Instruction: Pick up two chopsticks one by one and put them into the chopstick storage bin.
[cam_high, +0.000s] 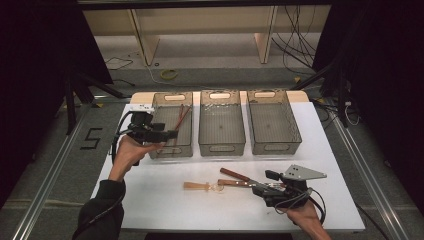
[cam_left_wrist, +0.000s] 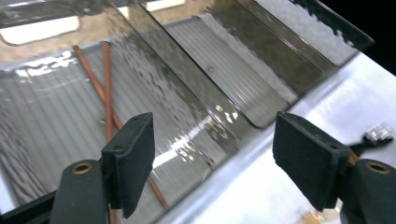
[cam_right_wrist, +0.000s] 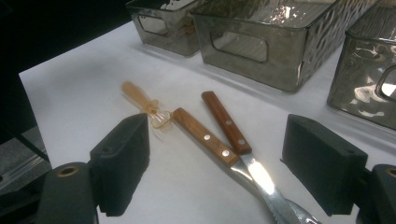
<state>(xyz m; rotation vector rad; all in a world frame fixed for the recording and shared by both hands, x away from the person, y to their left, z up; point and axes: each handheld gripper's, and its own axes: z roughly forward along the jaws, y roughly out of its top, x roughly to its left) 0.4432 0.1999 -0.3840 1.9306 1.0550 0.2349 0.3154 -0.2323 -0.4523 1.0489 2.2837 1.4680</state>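
Chopsticks (cam_left_wrist: 106, 88) lie crossed in the leftmost bin (cam_high: 172, 125), below our left tongs (cam_left_wrist: 212, 163), which gape wide with nothing between the pads. Our right tongs (cam_right_wrist: 215, 172) also stand open and empty over two wooden-handled knives (cam_right_wrist: 219, 135) on the white surface (cam_high: 165, 200), near the front edge. Their blades cross between the pads, so we risk pinching both at once or skidding one into the amber plastic utensil (cam_right_wrist: 142, 102) touching a handle tip.

Left claw (cam_high: 172, 133) hovers open over the left bin (cam_high: 171, 125) holding chopsticks (cam_high: 181, 116). Right claw (cam_high: 265, 184) rests beside two knives (cam_high: 237, 179) on the table (cam_high: 160, 200).
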